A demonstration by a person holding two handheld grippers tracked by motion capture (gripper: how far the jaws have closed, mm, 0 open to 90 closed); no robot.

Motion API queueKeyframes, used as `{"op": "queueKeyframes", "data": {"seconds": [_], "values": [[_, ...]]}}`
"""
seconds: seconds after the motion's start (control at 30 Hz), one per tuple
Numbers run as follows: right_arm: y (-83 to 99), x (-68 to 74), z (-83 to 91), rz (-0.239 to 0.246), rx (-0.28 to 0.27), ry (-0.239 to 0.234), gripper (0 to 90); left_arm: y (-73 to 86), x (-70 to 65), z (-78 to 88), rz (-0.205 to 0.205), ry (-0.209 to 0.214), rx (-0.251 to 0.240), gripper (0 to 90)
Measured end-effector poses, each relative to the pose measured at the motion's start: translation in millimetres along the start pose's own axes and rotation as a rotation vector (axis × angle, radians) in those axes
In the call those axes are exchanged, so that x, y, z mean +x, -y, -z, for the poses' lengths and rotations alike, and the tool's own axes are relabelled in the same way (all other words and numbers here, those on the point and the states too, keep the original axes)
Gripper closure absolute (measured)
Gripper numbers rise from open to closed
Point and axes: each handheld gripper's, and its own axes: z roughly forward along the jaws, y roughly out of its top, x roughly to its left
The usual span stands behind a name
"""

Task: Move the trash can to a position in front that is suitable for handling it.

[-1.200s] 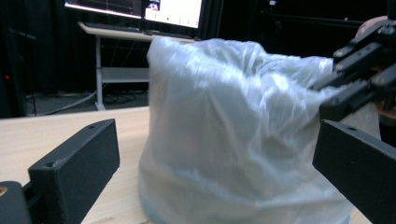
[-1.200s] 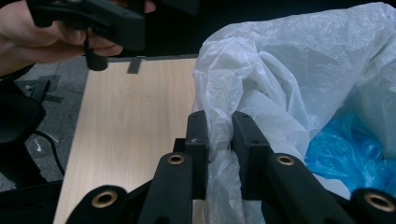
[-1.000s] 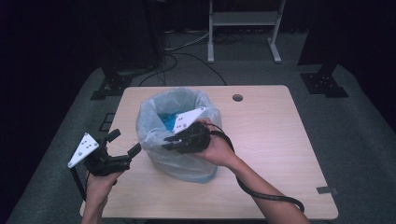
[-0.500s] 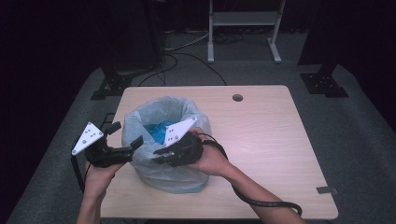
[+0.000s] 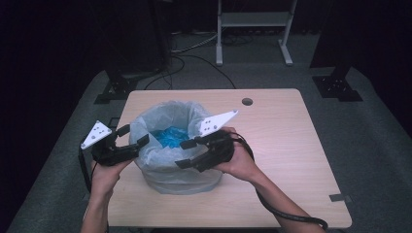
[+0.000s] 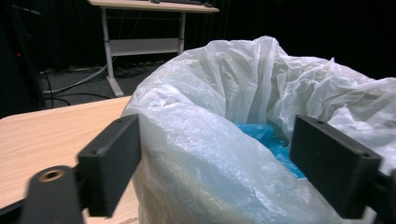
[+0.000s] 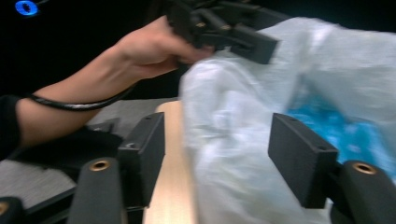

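In the high view, the bag (image 5: 170,145) sits centre-left, left gripper (image 5: 135,141) now at its rim; the left gripper view has jaws narrowing astride it unpinched, and the right gripper (image 7: 215,158) has just spread, releasing it.

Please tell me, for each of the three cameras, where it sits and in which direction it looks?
High view: above the person's side, looking forward and down at the table; both forearms, left gripper and right gripper show.
Left gripper view: on the left gripper, looking between its open fingers at the bag.
Right gripper view: on the right gripper, looking across the bag at the other hand.
All share the bag's blue contents.
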Motion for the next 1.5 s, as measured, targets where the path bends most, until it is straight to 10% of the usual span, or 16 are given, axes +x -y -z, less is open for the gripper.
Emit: {"op": "queueKeyframes", "data": {"seconds": [0.67, 0.97, 1.5], "values": [[4.9, -68.7, 30.8, -0.220, -0.067, 0.440, 29.0, -1.2, 6.7, 7.4, -0.013, -0.080, -0.018, 63.0], [11.7, -83.5, 21.5, -0.279, -0.038, 0.463, 33.1, -3.0, 8.2, 16.5, -0.054, -0.056, -0.054, 86.9], [8.7, -83.4, 15.0, -0.296, -0.028, 0.493, 62.9, -10.2, 9.5, 33.4, -0.043, -0.045, -0.138, 90.0]]}}
